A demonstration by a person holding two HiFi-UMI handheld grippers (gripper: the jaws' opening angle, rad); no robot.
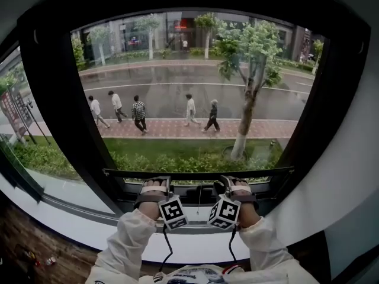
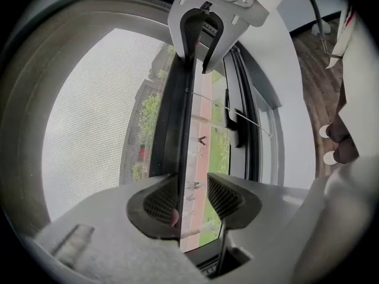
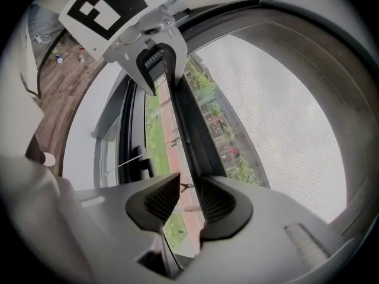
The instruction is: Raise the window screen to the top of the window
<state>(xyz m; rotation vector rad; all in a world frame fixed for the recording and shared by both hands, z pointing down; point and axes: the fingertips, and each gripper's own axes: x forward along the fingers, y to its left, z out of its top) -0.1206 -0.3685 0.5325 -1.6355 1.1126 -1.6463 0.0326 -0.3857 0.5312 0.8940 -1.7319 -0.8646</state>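
Note:
The window screen's dark bottom rail [image 1: 195, 172] runs across the lower part of the window, with grey mesh [image 2: 95, 117] above it. Both grippers sit just under and against this rail, side by side. My left gripper [image 1: 155, 183] has the rail's edge [image 2: 172, 129] between its jaws. One pad [image 2: 159, 201] lies against the rail, and the other pad [image 2: 224, 197] stands clear with daylight between. My right gripper [image 1: 232, 182] likewise straddles the rail [image 3: 188, 129]. The rail lies against one pad [image 3: 216, 201], and a narrow gap shows before the other pad [image 3: 161, 199].
A black window frame [image 1: 56, 111] surrounds the opening, with a white sill [image 1: 195, 248] below my hands. A thin pull cord [image 2: 243, 116] and a dark latch [image 2: 235, 129] sit on the lower frame. Outside are a street, several walkers and a tree [image 1: 249, 93].

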